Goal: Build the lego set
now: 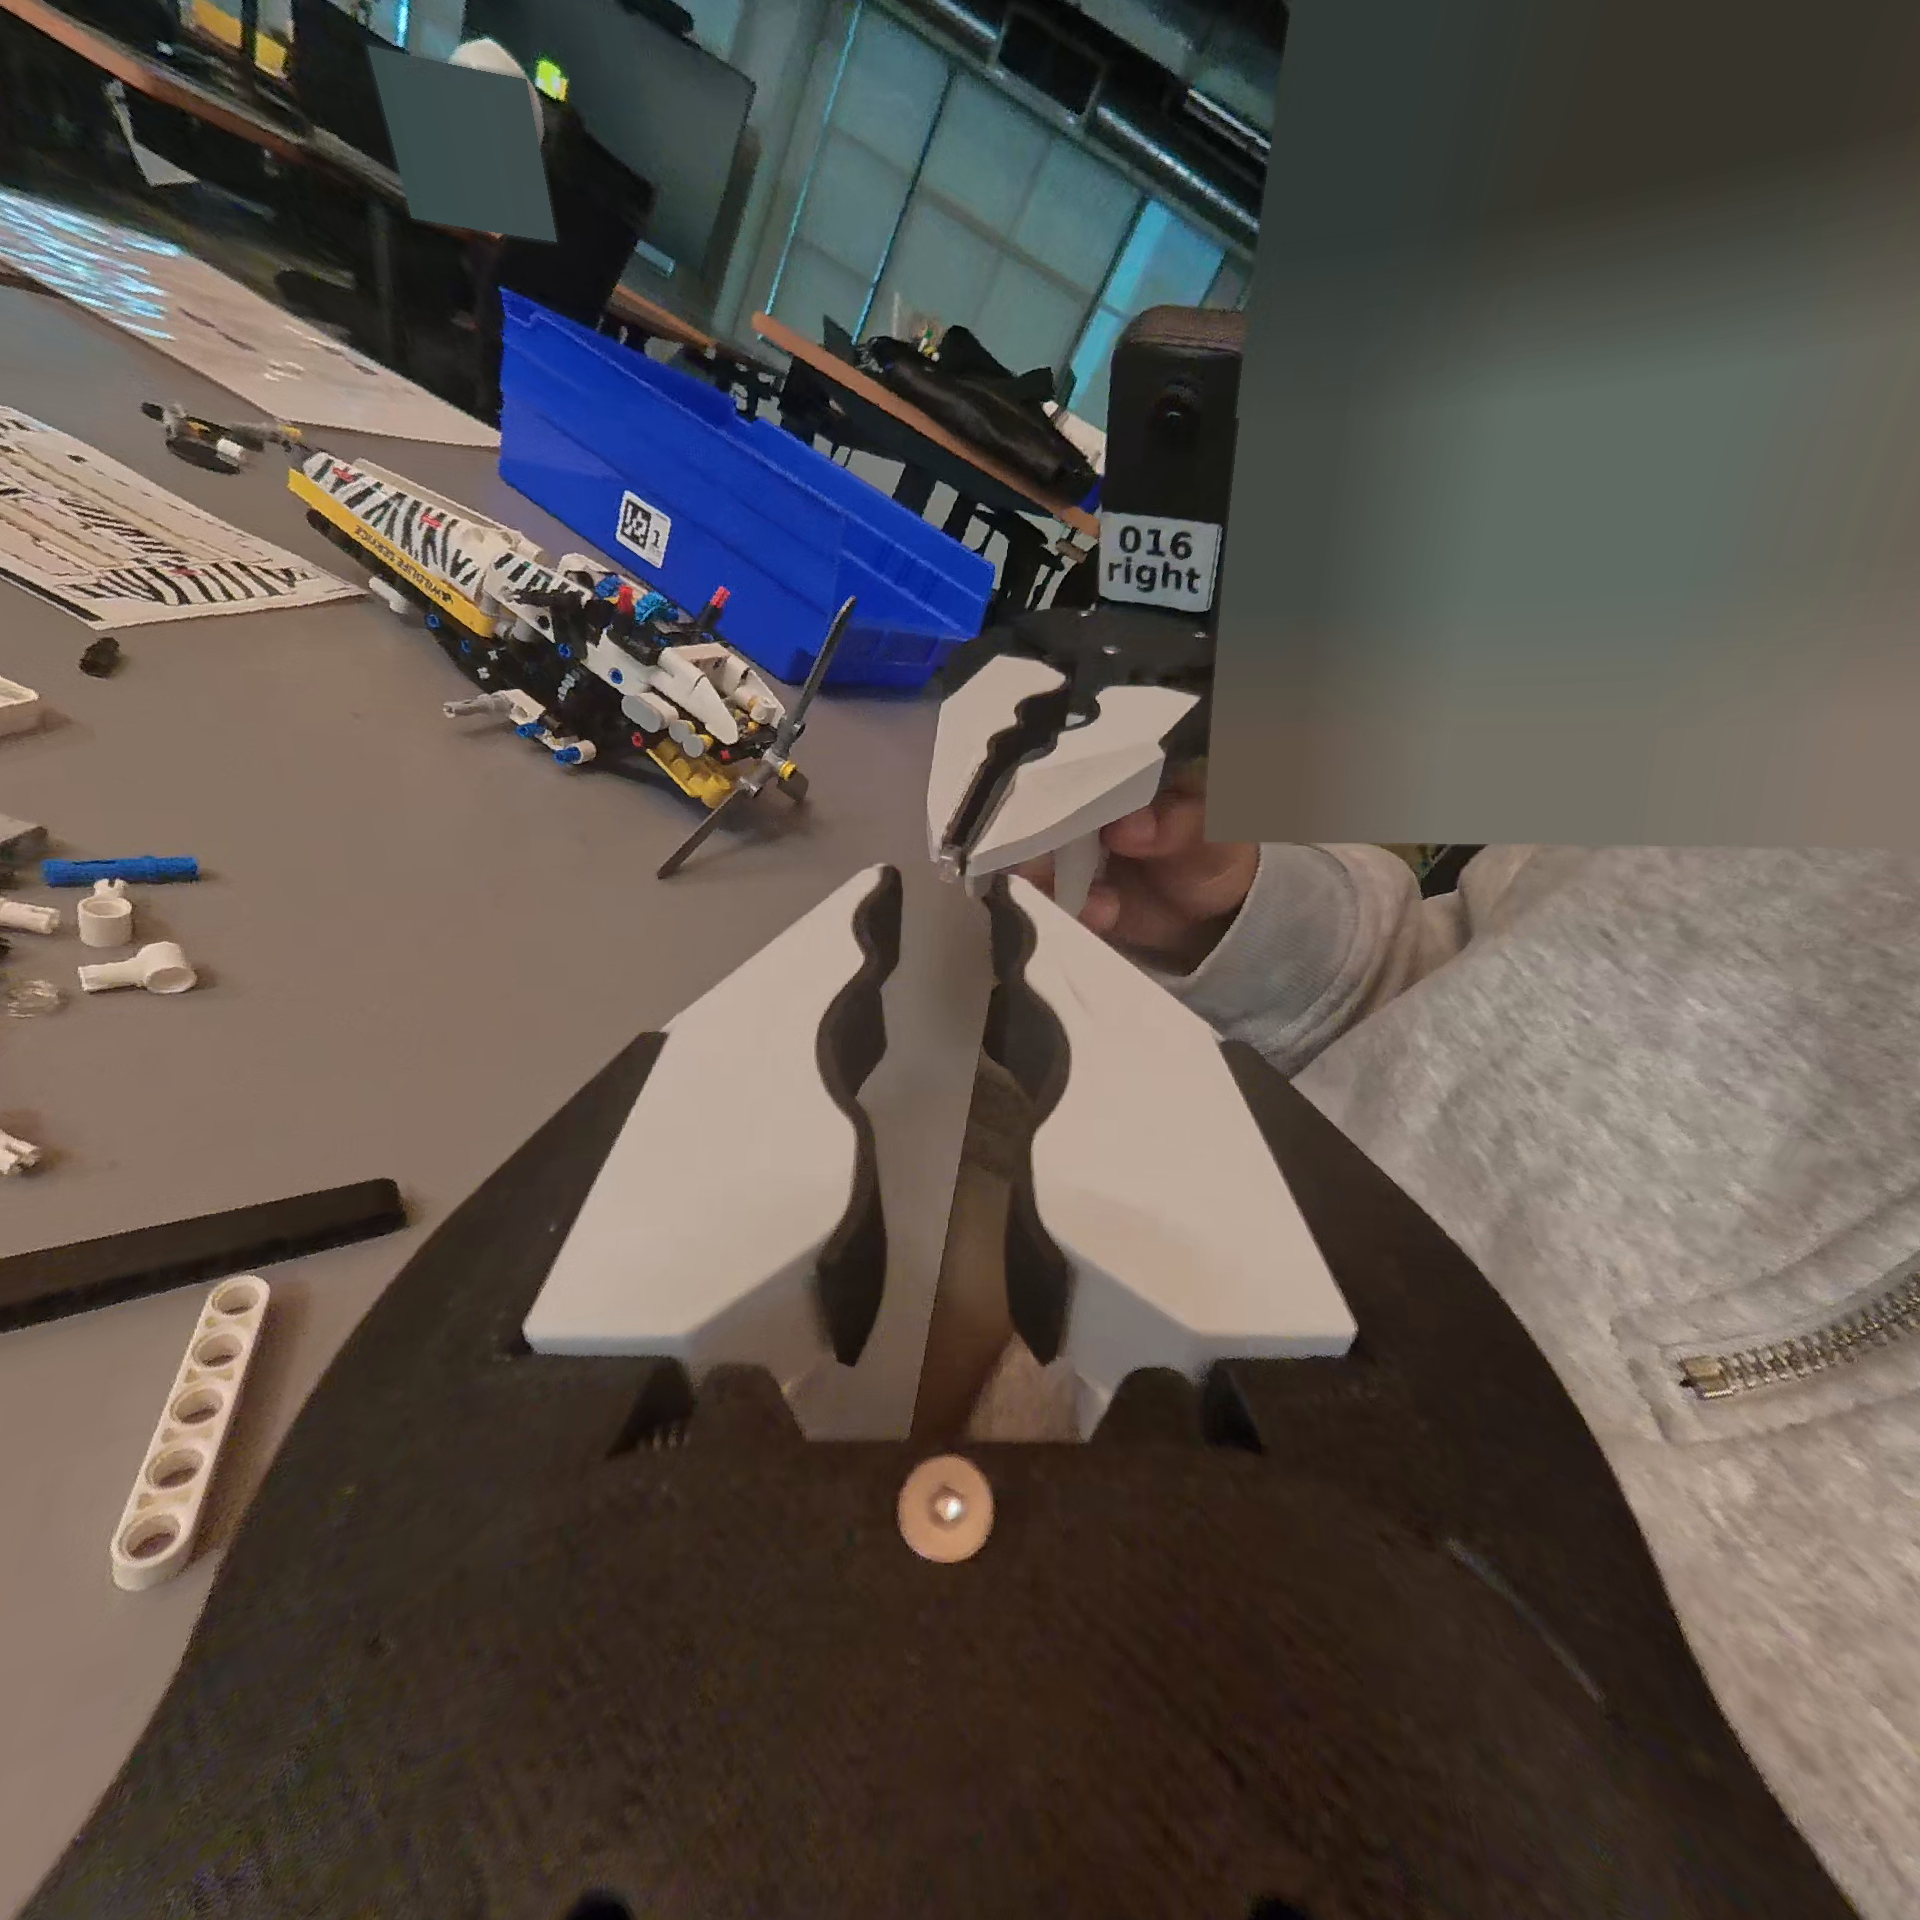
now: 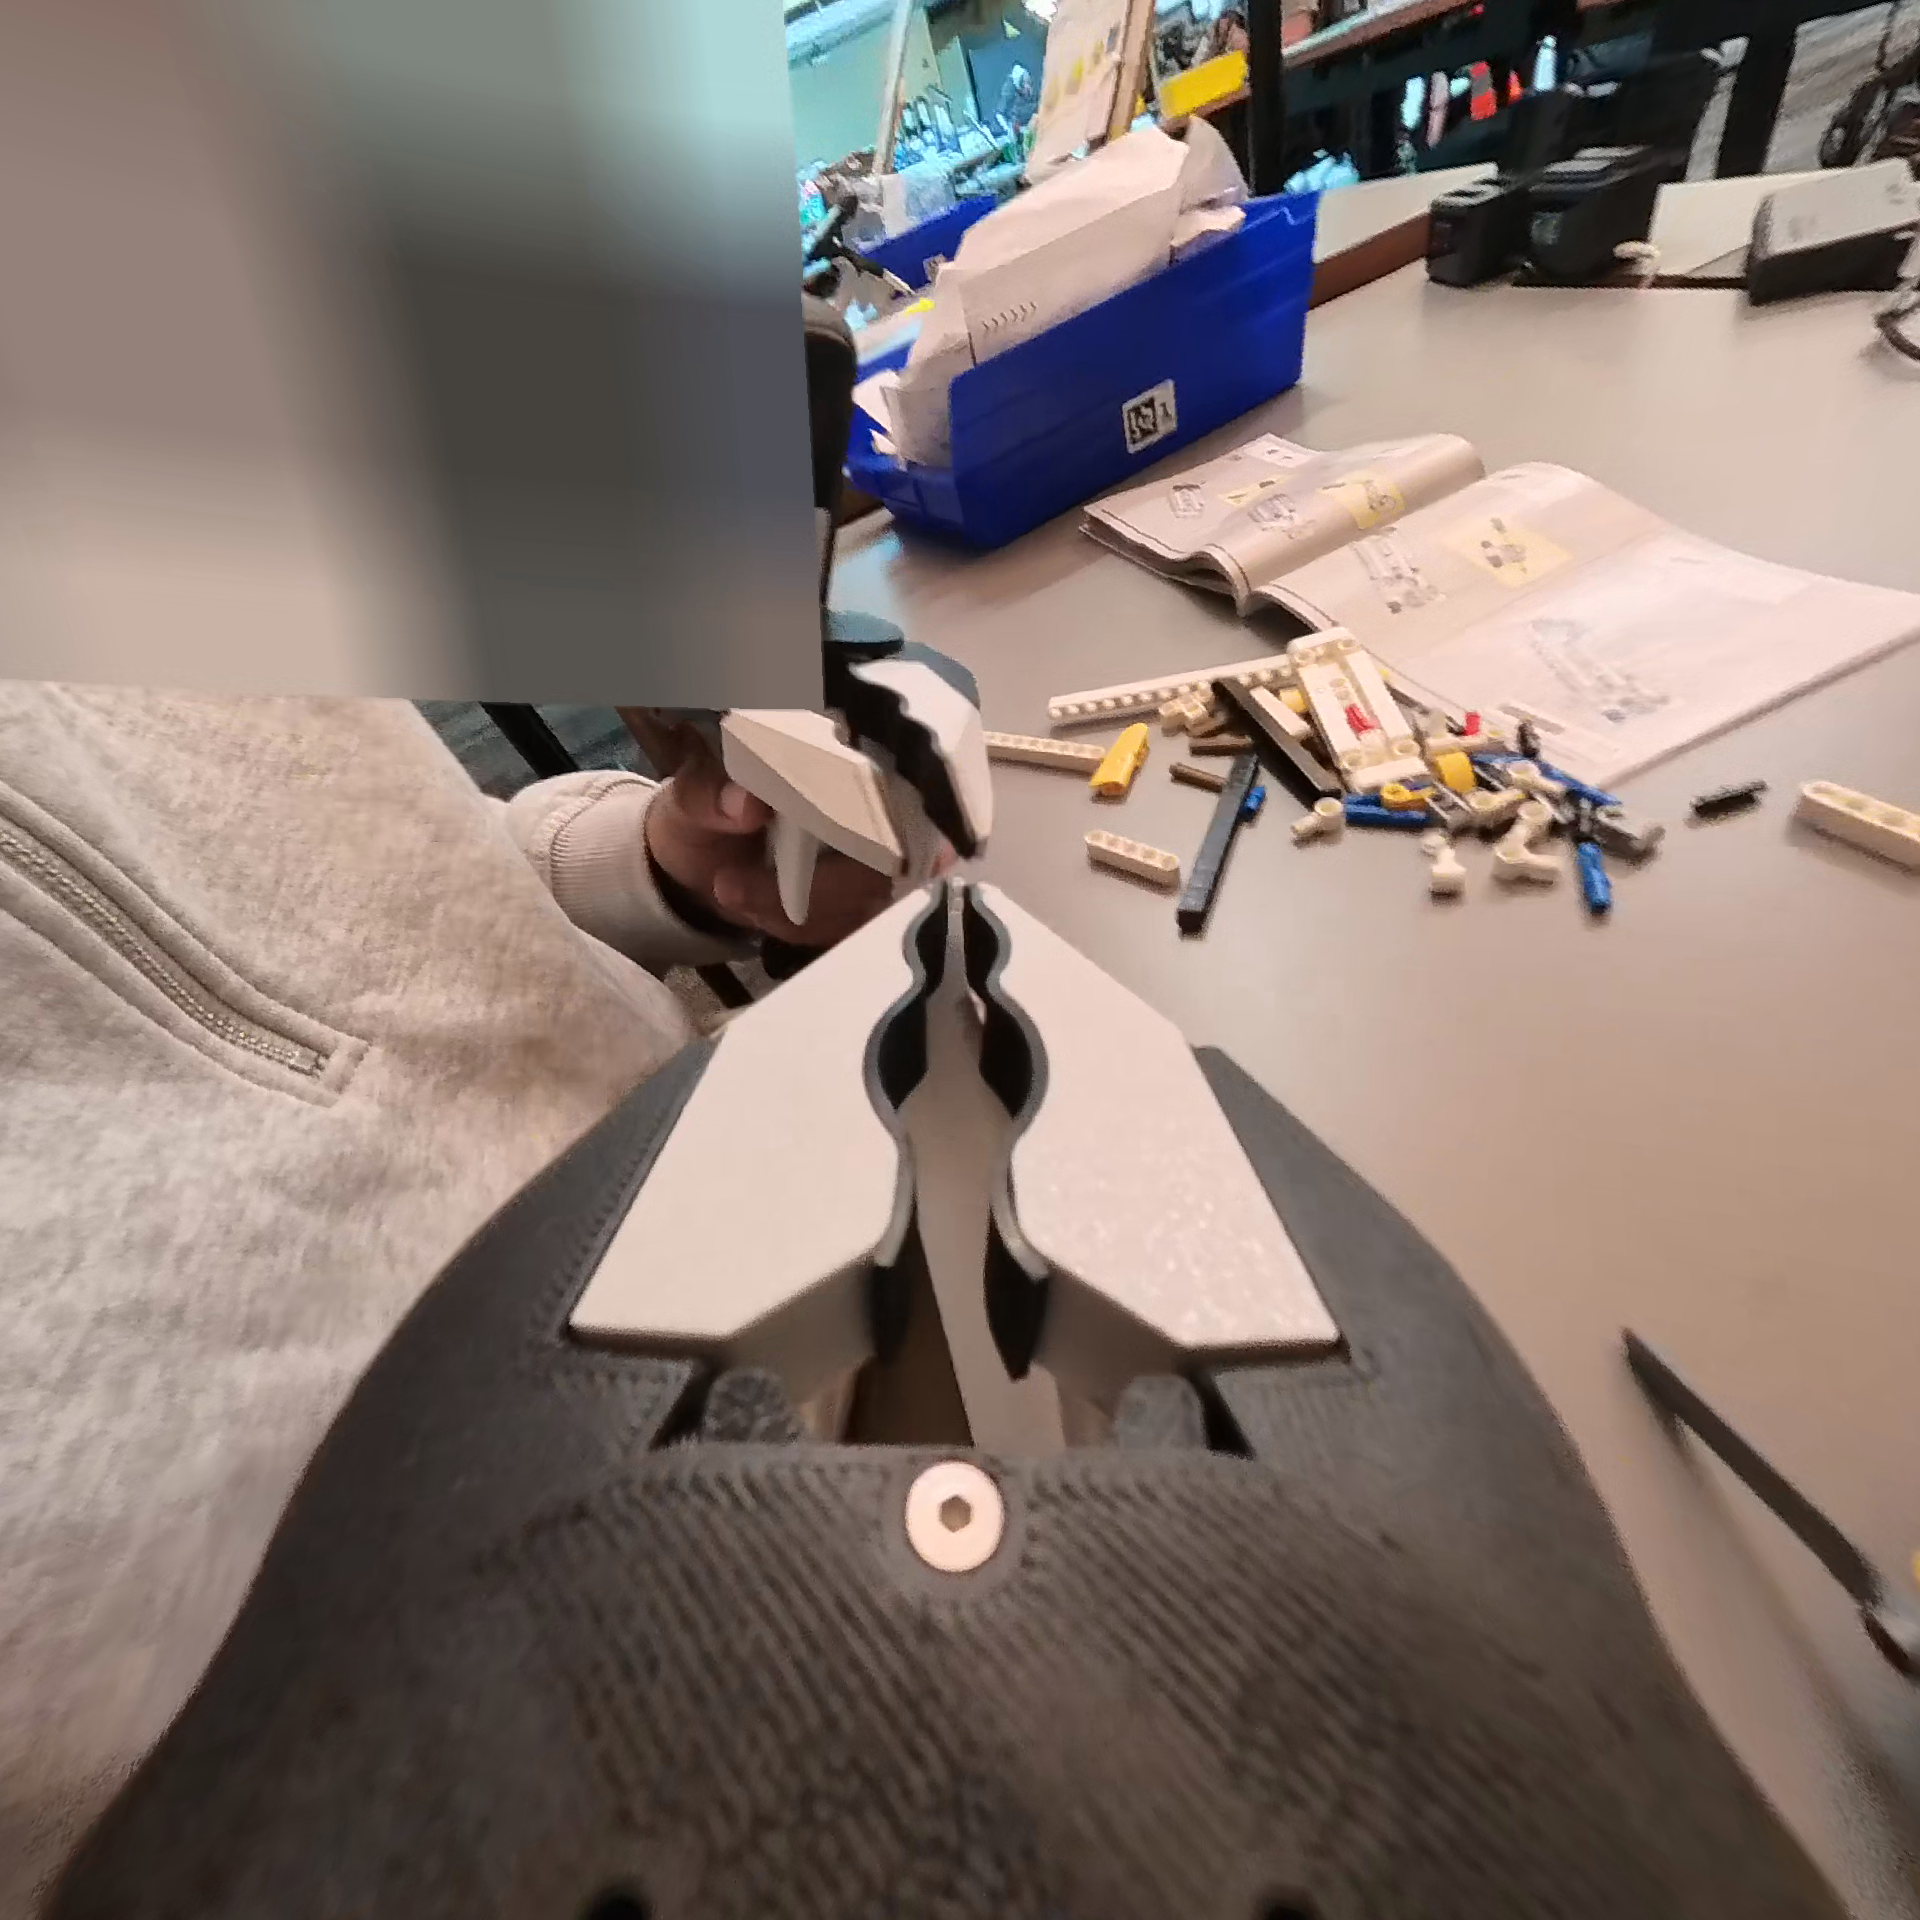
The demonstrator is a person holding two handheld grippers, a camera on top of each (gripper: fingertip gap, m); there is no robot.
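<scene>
Right tongs [image 2: 951, 888]: nearly together on a tiny pale piece [image 1: 948, 864], tip to tip with the left tongs [image 1: 940, 883], slightly apart, empty. Part-built plane [image 1: 540, 613] and loose parts [image 2: 1455, 790] on worktop [image 1: 416, 935]. Risk: piece drops during handover.

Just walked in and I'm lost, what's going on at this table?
A person in a grey hoodie holds two tongs tip to tip above the table. The right tongs look shut on a tiny pale piece; the left tongs are open beside it. The half-built zebra-striped plane and the loose parts pile lie untouched.
</scene>
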